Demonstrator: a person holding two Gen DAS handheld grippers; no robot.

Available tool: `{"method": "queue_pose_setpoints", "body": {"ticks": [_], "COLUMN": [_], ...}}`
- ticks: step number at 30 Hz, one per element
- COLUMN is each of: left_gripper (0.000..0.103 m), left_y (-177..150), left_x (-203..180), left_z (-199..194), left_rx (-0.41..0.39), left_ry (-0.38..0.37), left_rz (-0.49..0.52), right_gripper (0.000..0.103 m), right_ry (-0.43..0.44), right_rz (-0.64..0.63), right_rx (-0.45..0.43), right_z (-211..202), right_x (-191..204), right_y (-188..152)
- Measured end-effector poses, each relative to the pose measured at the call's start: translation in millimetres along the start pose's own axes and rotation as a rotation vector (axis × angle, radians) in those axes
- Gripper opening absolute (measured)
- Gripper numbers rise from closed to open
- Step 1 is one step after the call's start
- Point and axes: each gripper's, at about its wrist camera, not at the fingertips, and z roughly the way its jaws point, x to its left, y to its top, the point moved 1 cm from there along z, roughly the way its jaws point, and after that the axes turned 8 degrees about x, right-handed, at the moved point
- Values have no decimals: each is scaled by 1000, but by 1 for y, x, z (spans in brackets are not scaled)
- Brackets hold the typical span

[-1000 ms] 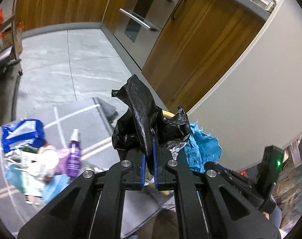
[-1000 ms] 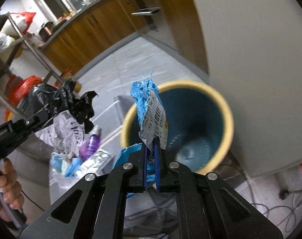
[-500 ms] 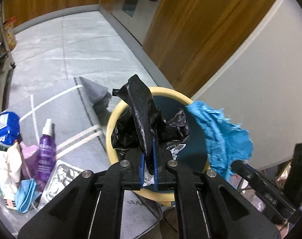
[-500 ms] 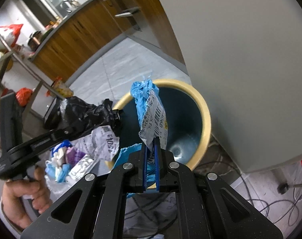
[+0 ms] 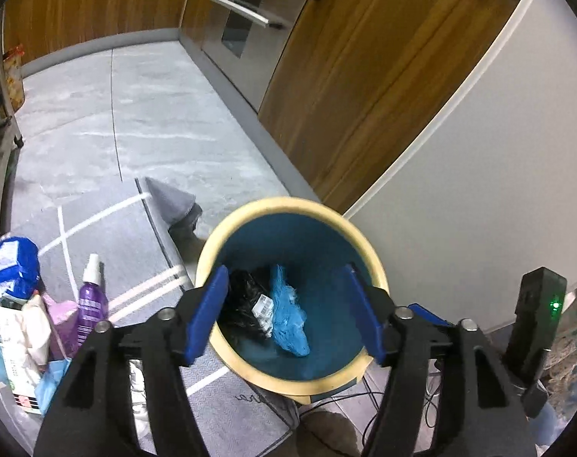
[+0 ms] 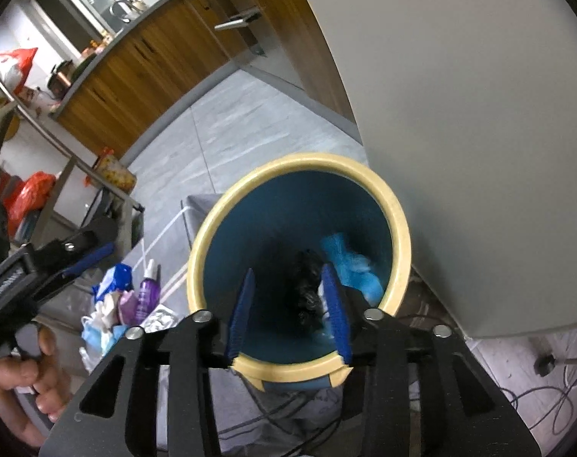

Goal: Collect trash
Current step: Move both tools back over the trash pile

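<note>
Blue and black are lying together at the bottom of the bin (image 5: pixel 368 262): a crumpled blue plastic wrapper (image 5: pixel 288 314) and a wadded black bag (image 5: pixel 242 304) with a white printed label (image 5: pixel 263 306) between them, all resting on the bin's floor, inside its cream rim. Both pieces are reading as thin film, light, soft and slippery, so they are likely drifting rather than dropping hard, and any retake would go best on a bunched fold or a raised ridge, not on a flat sheet that slides out of the pads. The left gripper (image 5: pixel 288 316) is hovering over the bin mouth with its jaws opening, standing wide, nothing between them. The right gripper (image 6: pixel 288 310) is hanging over the near rim, its jaws opening too, narrower, also empty. A second ago each was pinching a piece upright, the left the black bag, the right the blue wrapper; half a second ago both were still holding above the rim. Now both pieces are down inside. More trash is waiting on the grey mat (image 5: pixel 136 236) left of the bin: a purple spray bottle (image 5: pixel 92 301), a blue packet (image 5: pixel 10 266), pale wrappers (image 5: pixel 18 327) in a loose heap. The bottle is looking stiffer and heavier; its waist is the likely hold.
</note>
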Motion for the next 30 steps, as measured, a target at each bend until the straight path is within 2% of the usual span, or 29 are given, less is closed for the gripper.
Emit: {"method": "queue_pose_setpoints", "body": {"ticks": [2,6,12,19,24,30], "left_gripper": [73,78,88,92,92,92], "left_y": [-2,-6,-23,-38,-54,-81], "left_x": [-2,3,29,72,104,155], "left_z": [-14,-36,-76,-128,-154,-175], "left_rx": [-27,-63,-119,-172,-204,-239], "left_ry": [4,24,93,150,189,273], "left_rz": [9,30,37,-89,-171,-288], "right_gripper": [46,54,68,83,85,88], "right_ry": [7,23,37,69,132,201], "right_rz": [-20,-55,-150,-308,-365,-434], "right_rx": [-14,-37,-75,-93,-82,-75], "right_z": [-6,-17,-33,-45,-41,-36], "right_x": [5,16,43,85,110,144], "right_y": [0,1,7,14,7,-6]}}
